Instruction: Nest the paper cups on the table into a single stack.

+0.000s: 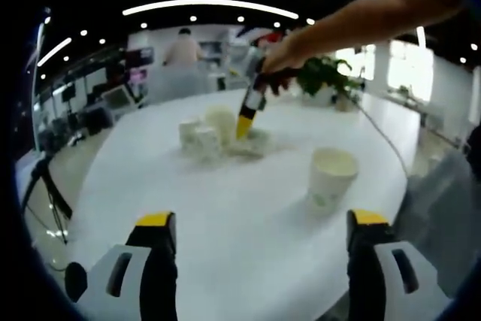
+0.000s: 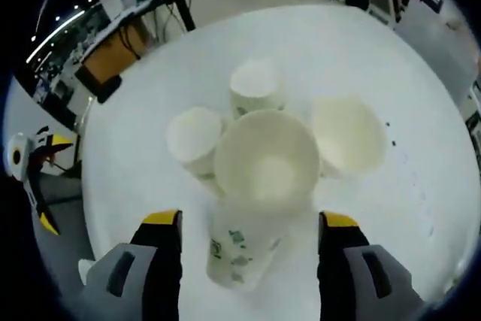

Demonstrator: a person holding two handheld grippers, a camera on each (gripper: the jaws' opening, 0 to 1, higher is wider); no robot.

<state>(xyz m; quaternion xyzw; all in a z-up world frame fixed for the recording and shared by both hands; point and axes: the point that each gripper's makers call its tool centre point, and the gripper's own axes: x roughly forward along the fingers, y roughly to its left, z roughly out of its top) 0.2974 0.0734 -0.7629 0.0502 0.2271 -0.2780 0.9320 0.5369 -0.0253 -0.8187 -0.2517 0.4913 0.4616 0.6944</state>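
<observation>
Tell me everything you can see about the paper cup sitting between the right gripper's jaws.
The cup is white paper with a green print low on its side. It stands upright, mouth open and empty, on the white table, leaning toward the camera. The right hand-held gripper is open around it, jaws either side, apparently not touching. Three more cups crowd behind.

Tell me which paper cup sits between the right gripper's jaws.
The big open-mouthed cup with green print; the other three stand behind it, beyond the jaws.
</observation>
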